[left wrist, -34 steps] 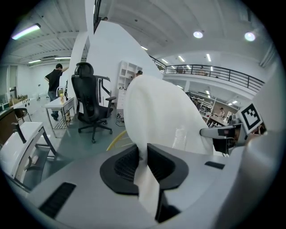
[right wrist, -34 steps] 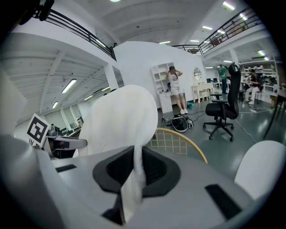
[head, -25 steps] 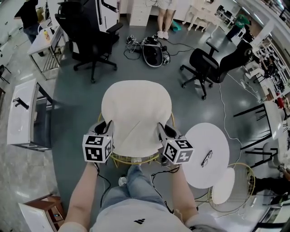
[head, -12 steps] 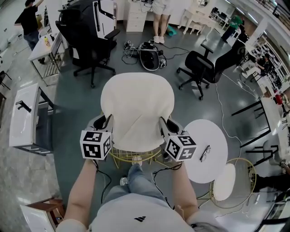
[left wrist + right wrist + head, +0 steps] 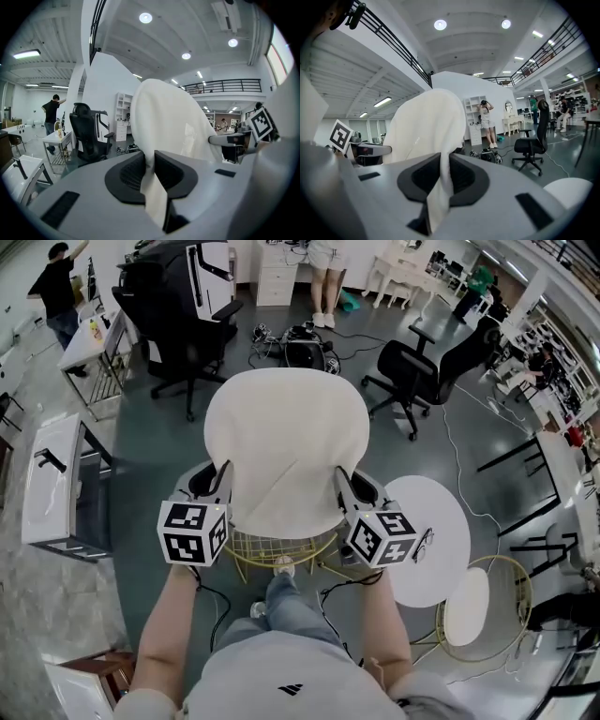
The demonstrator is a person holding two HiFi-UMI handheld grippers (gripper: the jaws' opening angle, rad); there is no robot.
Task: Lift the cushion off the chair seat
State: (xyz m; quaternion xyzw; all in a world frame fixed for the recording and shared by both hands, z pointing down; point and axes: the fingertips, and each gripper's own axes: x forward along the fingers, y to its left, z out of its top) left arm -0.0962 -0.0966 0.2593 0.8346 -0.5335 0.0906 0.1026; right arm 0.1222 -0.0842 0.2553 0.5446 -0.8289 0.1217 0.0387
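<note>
The cushion (image 5: 286,451), a broad cream pad with rounded corners, is held up between my two hand-held grippers. Its near edge is raised above the chair seat, but from the head view I cannot tell whether its far edge has cleared the seat as well. Beneath it spreads the dark grey-green floor (image 5: 159,456) of an open workroom. Two black office chairs stand well apart there, one (image 5: 178,324) at upper left and the other (image 5: 427,371) at upper right. A round white table (image 5: 450,512) sits near the chair on my right. The gold wire chair (image 5: 281,554) shows under the cushion's near edge, its mesh seat bare where the pad has come away. A second wire chair (image 5: 469,615) with its own pale pad stands beyond the table at lower right. The left gripper (image 5: 223,482) is clamped on the cushion's left rim. In the left gripper view a fold of cream fabric is pinched between the two dark pads, which stand nearly together. The right gripper (image 5: 343,486) grips the opposite rim the same way, with the fabric squeezed between its pads and trailing back toward the camera. Each gripper carries its marker cube, left (image 5: 192,532) and right (image 5: 382,537), level with the other. A pair of eyeglasses (image 5: 424,545) lies on the table's near edge.
</note>
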